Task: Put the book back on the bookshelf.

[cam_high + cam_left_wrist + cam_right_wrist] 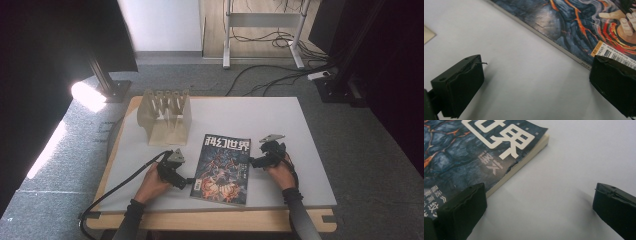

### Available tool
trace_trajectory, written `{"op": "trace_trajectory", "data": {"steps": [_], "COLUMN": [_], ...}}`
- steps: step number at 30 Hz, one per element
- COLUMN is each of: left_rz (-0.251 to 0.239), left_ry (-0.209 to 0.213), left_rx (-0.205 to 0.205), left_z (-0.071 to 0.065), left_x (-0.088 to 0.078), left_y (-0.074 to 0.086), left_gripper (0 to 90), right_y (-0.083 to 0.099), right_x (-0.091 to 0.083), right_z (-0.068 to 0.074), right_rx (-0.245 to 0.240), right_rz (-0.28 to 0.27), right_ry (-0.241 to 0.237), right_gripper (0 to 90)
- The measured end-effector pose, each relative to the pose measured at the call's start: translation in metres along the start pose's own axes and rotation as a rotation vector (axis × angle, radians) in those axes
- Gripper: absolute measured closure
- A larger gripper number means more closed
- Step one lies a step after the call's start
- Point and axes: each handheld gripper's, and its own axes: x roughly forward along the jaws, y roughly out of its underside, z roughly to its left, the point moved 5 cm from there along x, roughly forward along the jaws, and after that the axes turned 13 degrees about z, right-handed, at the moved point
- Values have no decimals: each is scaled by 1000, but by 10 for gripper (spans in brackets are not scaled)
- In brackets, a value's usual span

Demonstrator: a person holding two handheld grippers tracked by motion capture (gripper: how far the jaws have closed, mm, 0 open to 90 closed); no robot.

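A magazine (223, 170) with a dark blue and orange cover and white title letters lies flat on the table's near middle. My left gripper (187, 181) is open at the magazine's lower left corner; in the left gripper view its jaws stand wide apart (536, 87), one over the magazine's (584, 27) barcode corner, the other over bare table. My right gripper (252, 162) is open at the magazine's right edge; in the right gripper view (539, 210) one jaw overlaps the magazine's (481, 152) page edge. Nothing is held.
A wooden rack (166, 117) with upright pegs stands at the back left of the white table (280, 120). Cables trail from both grippers. Beyond the table are grey carpet, floor cables and a desk frame (262, 30).
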Motion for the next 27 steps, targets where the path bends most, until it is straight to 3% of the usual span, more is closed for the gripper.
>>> {"op": "trace_trajectory", "data": {"steps": [6, 18, 24, 27], "left_rz": [1, 2, -3, -12], "left_ry": [31, 69, 59, 68], "left_rx": [52, 117, 94, 39], "left_z": [-18, -37, -41, -36], "left_x": [2, 8, 9, 8], "left_y": [-3, -13, -14, -15], "left_gripper": [0, 0, 0, 0], "right_y": [-18, -44, -52, -48], "right_x": [8, 22, 26, 23], "right_z": [2, 6, 6, 6], "right_rx": [-4, -16, -18, -20], "right_rz": [1, 11, 3, 5], "right_ry": [36, 42, 41, 21], "right_gripper": [0, 0, 0, 5]}}
